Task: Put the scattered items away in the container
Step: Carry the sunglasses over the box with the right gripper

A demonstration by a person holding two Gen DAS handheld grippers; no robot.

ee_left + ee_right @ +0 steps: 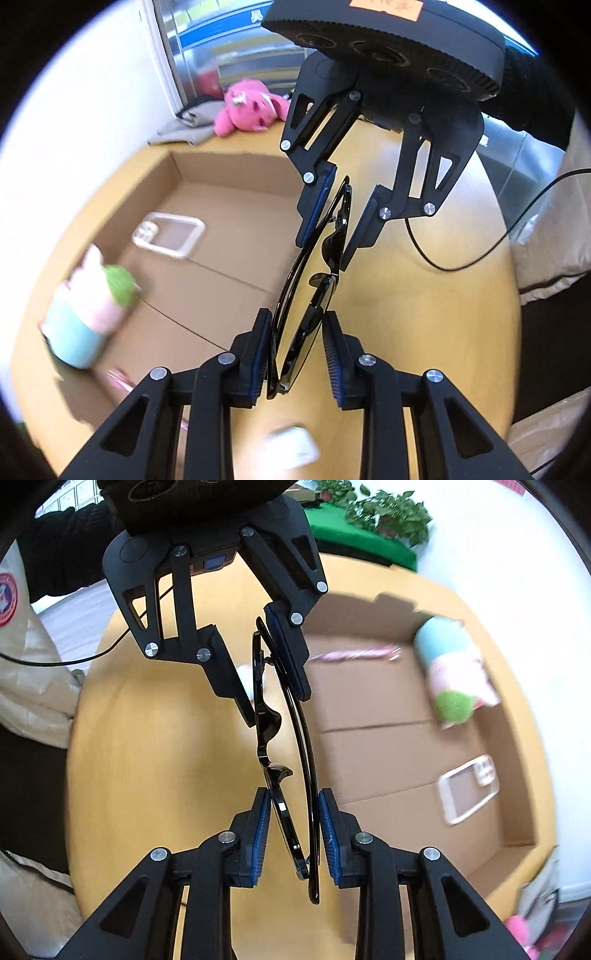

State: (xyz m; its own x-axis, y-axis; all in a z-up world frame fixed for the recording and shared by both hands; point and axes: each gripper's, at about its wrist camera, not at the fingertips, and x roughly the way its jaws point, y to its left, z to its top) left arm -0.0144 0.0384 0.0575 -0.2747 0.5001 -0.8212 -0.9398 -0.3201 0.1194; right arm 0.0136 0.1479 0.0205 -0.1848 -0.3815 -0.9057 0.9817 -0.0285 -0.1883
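With both the left gripper [297, 352] and right gripper [294, 836] clasping the folded sunglasses [314, 291] just beside the cardboard box [221, 206], carry them level over the box, then lower before letting go.

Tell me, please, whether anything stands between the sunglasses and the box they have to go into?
Nothing visible does. The sunglasses hang between the left gripper and right gripper above the table, right beside the open box, whose near floor is bare.
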